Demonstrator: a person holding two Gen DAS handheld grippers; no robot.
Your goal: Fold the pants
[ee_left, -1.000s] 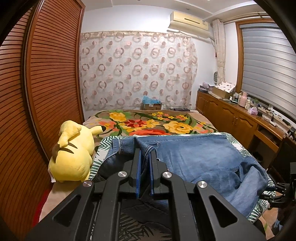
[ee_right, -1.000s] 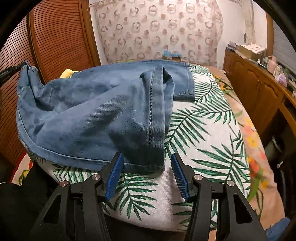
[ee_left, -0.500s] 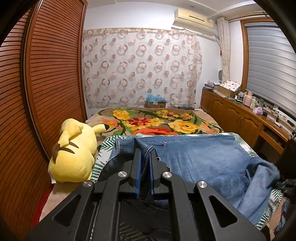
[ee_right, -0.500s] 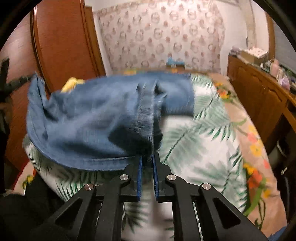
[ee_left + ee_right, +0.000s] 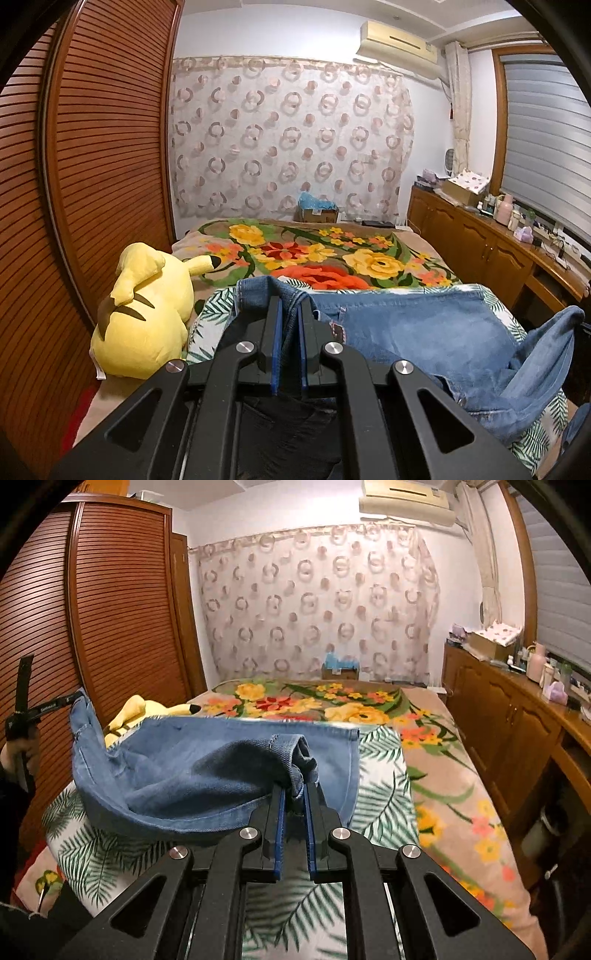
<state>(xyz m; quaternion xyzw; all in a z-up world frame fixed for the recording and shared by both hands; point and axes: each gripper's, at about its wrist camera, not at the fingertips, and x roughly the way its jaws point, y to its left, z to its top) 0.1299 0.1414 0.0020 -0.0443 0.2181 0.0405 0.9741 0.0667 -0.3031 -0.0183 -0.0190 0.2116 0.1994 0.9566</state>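
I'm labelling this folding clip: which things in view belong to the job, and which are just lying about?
In the job: blue jeans, left gripper, right gripper, both shut on the denim.

Lying about: yellow plush toy, floral blanket, cardboard box, air conditioner.

a louvred wooden wardrobe (image 5: 92, 155) flanks the bed (image 5: 332, 254), a ring-patterned curtain (image 5: 291, 144) hangs behind, low wooden cabinets (image 5: 509, 731) line the shuttered window (image 5: 546, 136).

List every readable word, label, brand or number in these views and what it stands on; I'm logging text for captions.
Other tongs' black bar: small white lettering, too blurred to read.
Cardboard box by the curtain: a white label, too small to read.
Air conditioner: no legible marking.
Jeans: no readable tag.
Nothing in either view can be quoted with confidence.
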